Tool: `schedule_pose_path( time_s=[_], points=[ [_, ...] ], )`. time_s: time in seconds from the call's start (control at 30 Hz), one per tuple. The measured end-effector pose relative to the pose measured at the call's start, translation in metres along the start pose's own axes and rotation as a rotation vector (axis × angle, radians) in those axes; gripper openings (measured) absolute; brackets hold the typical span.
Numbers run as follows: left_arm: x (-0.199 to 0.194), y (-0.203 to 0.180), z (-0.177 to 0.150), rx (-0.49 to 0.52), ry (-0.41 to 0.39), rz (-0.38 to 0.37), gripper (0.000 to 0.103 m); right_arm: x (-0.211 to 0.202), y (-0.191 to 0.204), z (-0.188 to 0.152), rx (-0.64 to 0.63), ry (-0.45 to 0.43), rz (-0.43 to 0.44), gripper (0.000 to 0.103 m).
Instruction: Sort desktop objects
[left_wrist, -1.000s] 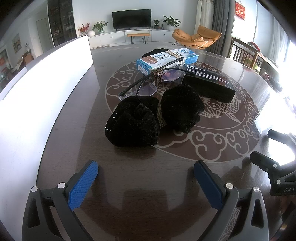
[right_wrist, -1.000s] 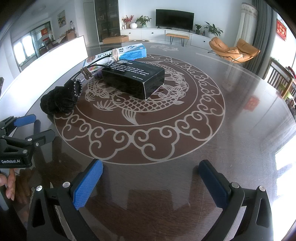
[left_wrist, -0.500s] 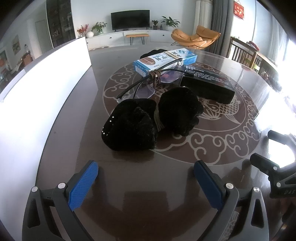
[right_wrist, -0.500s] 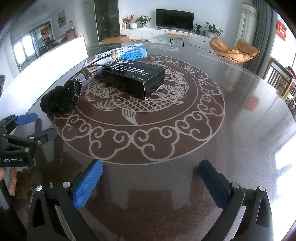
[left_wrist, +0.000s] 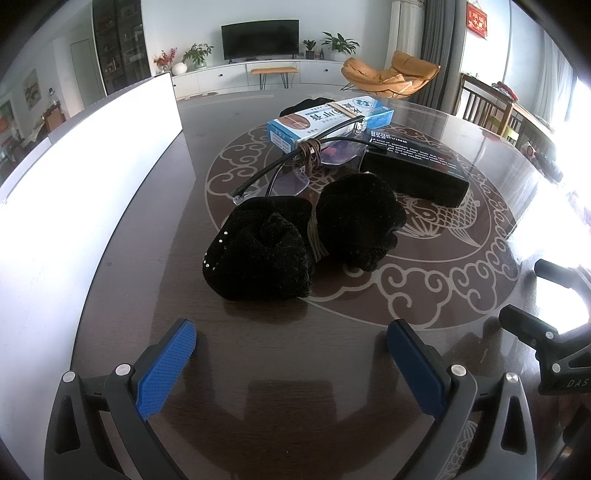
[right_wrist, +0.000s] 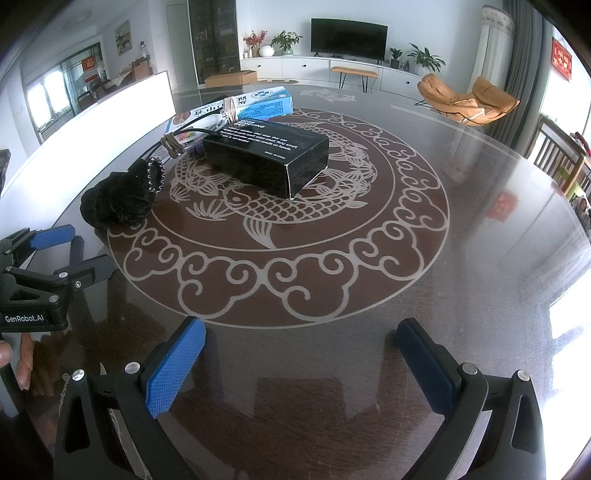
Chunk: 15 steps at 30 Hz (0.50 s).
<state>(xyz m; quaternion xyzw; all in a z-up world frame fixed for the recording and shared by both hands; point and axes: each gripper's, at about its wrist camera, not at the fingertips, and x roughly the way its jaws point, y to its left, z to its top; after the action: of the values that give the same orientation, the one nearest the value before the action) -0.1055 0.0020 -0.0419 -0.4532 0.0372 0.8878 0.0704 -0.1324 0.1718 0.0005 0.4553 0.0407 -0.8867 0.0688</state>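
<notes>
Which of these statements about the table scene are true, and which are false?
1. Both tongs, left and right, are open and empty. True.
2. The black box stands upright on its end. False: it lies flat.
3. The black fuzzy scrunchies lie nearest the left tongs. True.
4. The glasses are inside the blue-and-white box. False: they lie outside, against it.

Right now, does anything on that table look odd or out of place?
Yes: the glasses have a brown band wound round their arms, and they lie tilted, propped against the blue-and-white box rather than flat. Nothing looks spilled or broken.
</notes>
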Motion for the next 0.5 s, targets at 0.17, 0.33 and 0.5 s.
schedule_pose_path(
  time_s=[0.17, 0.33, 0.5],
  points=[
    [-0.005, 0.005, -0.008, 0.011, 0.007, -0.007, 0.103, 0.000, 0.000, 0.000, 0.000, 0.000, 0.000, 0.103],
    [-0.009, 0.021, -0.012, -0.060, 0.014, 0.037, 0.103, 0.000, 0.000, 0.000, 0.000, 0.000, 0.000, 0.103],
    [-0.007, 0.022, -0.011, -0.067, 0.018, 0.045, 0.103, -0.007, 0.004, 0.011, 0.008, -0.044, -0.005, 0.103]
  ],
)
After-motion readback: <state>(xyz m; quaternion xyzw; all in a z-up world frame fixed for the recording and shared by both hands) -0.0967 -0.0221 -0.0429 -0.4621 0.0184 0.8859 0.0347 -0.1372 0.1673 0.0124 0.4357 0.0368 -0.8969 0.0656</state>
